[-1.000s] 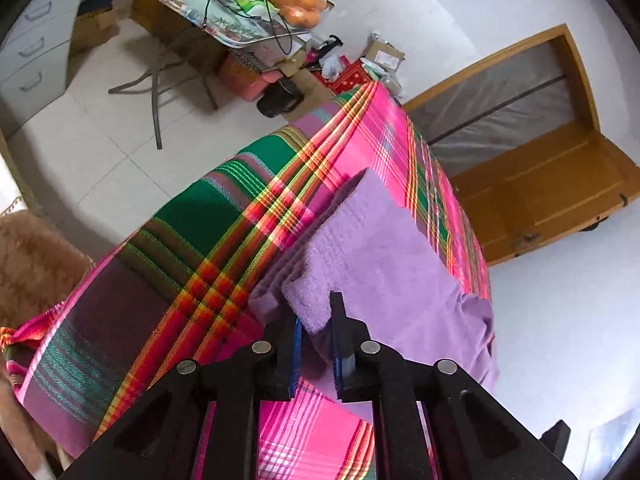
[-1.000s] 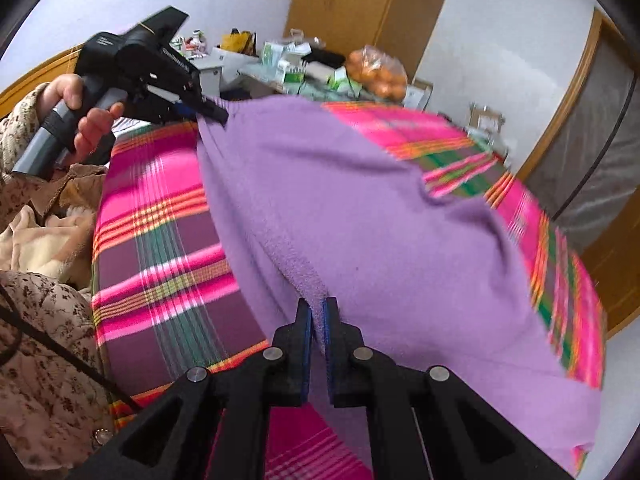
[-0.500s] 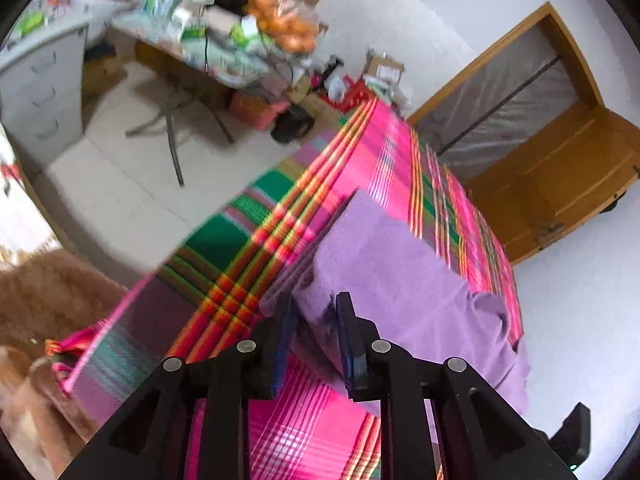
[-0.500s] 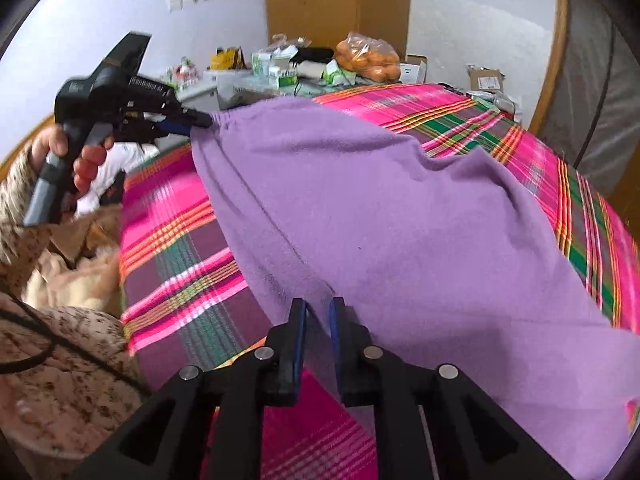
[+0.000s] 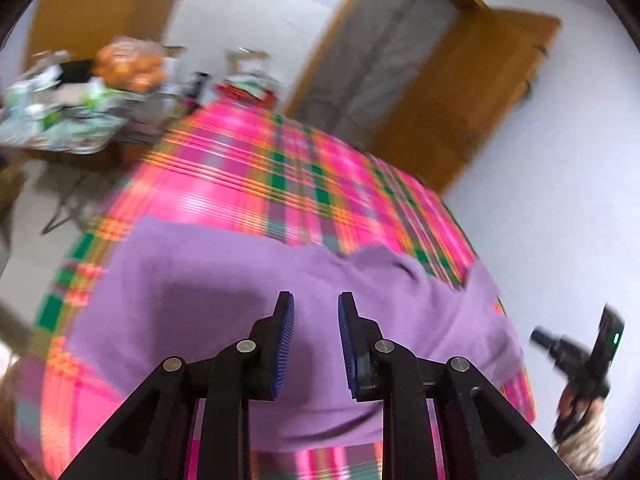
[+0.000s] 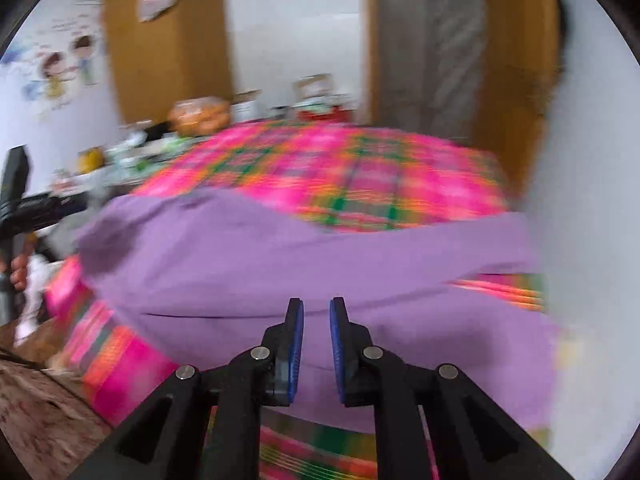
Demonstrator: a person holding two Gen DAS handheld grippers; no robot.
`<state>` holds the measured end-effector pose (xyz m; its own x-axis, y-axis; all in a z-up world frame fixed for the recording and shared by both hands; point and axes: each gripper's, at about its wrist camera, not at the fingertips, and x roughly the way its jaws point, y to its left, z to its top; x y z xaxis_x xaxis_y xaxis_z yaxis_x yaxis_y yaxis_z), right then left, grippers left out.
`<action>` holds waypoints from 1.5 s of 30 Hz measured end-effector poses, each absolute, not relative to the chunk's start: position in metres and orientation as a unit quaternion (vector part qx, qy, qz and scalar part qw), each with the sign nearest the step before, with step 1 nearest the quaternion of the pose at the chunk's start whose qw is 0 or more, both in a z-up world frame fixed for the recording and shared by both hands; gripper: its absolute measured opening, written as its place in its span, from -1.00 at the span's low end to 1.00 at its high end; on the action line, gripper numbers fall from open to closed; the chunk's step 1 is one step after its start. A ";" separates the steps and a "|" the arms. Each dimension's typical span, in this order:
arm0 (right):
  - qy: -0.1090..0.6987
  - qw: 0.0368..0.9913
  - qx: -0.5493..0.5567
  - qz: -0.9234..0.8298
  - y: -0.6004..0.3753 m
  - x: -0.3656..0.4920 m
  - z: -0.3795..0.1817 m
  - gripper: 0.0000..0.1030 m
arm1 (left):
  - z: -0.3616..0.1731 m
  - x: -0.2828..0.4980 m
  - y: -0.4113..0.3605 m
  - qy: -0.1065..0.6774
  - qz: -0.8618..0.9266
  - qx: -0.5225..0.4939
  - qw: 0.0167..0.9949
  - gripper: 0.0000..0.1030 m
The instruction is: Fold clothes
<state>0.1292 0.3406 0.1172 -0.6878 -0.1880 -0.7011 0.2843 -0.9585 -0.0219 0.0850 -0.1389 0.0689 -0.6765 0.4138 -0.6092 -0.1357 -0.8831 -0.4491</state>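
On the bed's pink plaid cover [image 5: 248, 168] lies a purple garment [image 5: 192, 280], doubled over – left gripper [image 5: 314, 308] and right gripper [image 6: 316, 314] hover spread, empty. Next probably needs a fresh edge pinch.

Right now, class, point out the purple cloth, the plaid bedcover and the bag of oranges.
purple cloth [image 5: 208, 300], left wrist view, flat middle.
plaid bedcover [image 5: 256, 168], left wrist view, bare far part.
bag of oranges [image 5: 130, 66], left wrist view, bag's middle.

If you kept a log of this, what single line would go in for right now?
step: fold | purple cloth lying on plaid bedspread | left gripper open, empty | right gripper open, empty | views blurred
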 end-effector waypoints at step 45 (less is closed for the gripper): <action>-0.076 -0.056 0.491 -0.866 0.375 -0.103 0.027 -0.47 | 0.003 0.070 -0.018 -0.138 0.824 -0.472 0.282 -0.54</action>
<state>-0.1030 0.3750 0.0274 -0.5117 0.0235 -0.8588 -0.1721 -0.9822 0.0756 0.0705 -0.0178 0.0026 -0.3945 0.5945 -0.7006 -0.3347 -0.8031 -0.4930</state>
